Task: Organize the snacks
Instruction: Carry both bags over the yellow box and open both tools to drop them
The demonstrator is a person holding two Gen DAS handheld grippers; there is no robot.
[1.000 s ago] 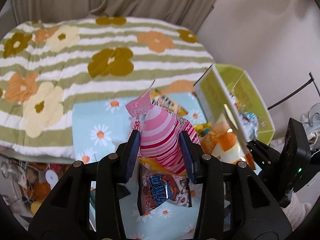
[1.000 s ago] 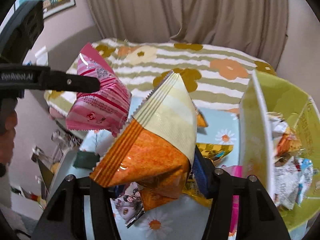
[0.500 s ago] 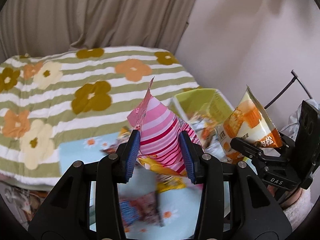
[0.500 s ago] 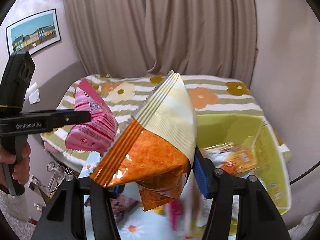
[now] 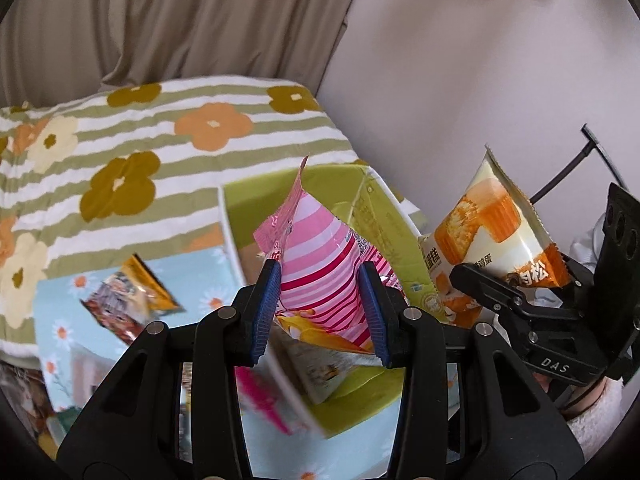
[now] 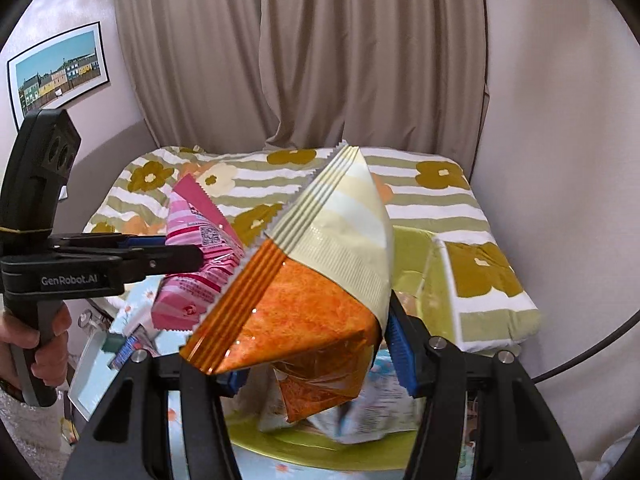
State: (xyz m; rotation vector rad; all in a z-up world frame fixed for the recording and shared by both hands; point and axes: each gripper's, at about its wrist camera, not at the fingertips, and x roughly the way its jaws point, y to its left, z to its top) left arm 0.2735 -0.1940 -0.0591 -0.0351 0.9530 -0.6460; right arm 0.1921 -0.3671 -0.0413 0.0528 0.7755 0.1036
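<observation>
Pink-striped foil snack packet (image 5: 320,264) sits clenched in your left gripper (image 5: 320,304), orange-and-cream cake packet (image 6: 320,280) in your right gripper (image 6: 316,356); centre both over the lime-green cardboard box (image 5: 384,216) before releasing.

A home bedroom: flowered bedspread (image 5: 160,148), drawn curtains (image 6: 320,60), framed picture (image 6: 60,70).

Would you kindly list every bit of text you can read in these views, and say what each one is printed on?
"GenRobot.AI": side of the left gripper, seen from the right wrist.
"DAS": body of the right gripper, seen from the left wrist.
"肉松": lower corner of the orange cake packet.
"蛋糕": left side of that packet, partly cut off.
Pink striped packet: QR code and small print, too small to read.
Green box: faint print, unreadable.
</observation>
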